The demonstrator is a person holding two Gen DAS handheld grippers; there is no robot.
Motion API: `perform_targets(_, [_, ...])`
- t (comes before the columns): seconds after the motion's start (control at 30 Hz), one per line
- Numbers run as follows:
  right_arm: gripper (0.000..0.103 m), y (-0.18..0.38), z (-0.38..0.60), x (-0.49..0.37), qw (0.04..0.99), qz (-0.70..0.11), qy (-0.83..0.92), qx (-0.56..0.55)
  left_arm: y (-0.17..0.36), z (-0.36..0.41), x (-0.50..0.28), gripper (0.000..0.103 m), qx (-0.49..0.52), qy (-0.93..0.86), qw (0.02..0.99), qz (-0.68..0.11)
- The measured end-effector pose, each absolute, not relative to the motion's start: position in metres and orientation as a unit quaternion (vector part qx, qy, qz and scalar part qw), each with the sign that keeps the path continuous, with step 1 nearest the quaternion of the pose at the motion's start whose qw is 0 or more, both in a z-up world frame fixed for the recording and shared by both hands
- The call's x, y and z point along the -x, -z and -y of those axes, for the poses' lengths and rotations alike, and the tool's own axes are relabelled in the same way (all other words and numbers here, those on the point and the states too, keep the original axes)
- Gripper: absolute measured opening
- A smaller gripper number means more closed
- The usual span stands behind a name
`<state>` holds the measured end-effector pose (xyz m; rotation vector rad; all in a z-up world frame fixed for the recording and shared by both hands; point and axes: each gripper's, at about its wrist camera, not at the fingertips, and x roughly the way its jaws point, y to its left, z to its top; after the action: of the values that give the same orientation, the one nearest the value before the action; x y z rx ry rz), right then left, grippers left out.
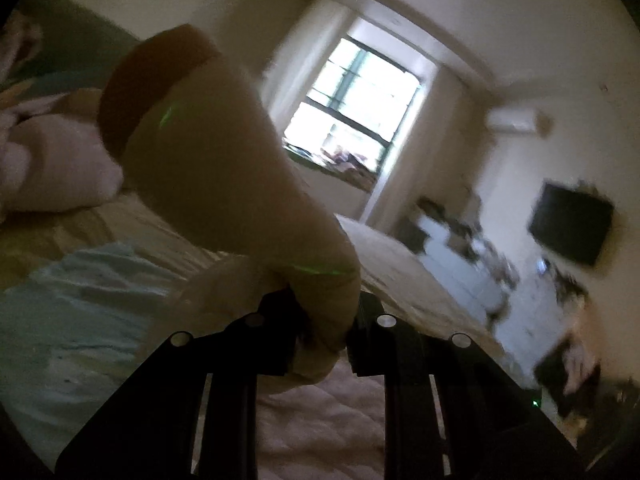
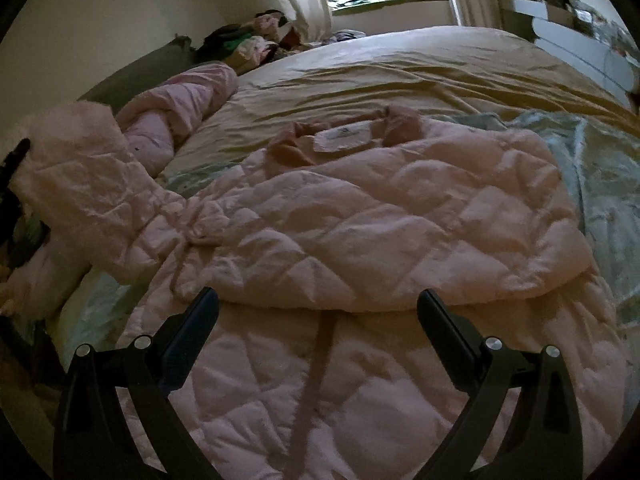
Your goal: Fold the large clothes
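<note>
Garment: a pale pink quilted padded jacket (image 2: pixel 360 216) is spread on the tan bedsheet (image 2: pixel 400 76), just ahead of the right gripper (image 2: pixel 318 312), collar farthest from it.
Surface: diamond stitching is seen, puffy and creased.
Sleeve: the pink cuffed sleeve (image 1: pixel 224 184) is lifted, pinched in the closed left gripper (image 1: pixel 324 320).
Right gripper: jaws are spread wide, nothing between them.

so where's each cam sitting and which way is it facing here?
Left wrist: on the left gripper, aimed near level across the bed at the window; its fingers clamp the pink coat's sleeve.
Right wrist: on the right gripper, tilted down over the pink coat; fingers open, empty.
Shared: coat, bed, window.
</note>
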<state>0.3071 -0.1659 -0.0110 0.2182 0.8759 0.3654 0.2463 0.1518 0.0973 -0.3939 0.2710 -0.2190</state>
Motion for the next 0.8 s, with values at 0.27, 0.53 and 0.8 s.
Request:
perform_targets(0.27, [0.099, 0.011, 0.214, -0.301, 0.889, -0.415, -0.142, -0.134, -0.063, -0.082, -0.270, 0.012, 0.199, 0.162, 0.949, -0.184])
perform_targets(0.53, [0.099, 0.020, 0.264, -0.297, 0.891, -0.417, -0.079, -0.160, -0.017, -0.045, -0.285, 0.012, 0.162, 0.206, 0.932, -0.249])
perform_targets(0.8, [0.099, 0.009, 0.289, -0.290, 0.901, -0.399, -0.047, -0.162, 0.011, -0.011, -0.289, 0.012, 0.087, 0.225, 0.926, -0.291])
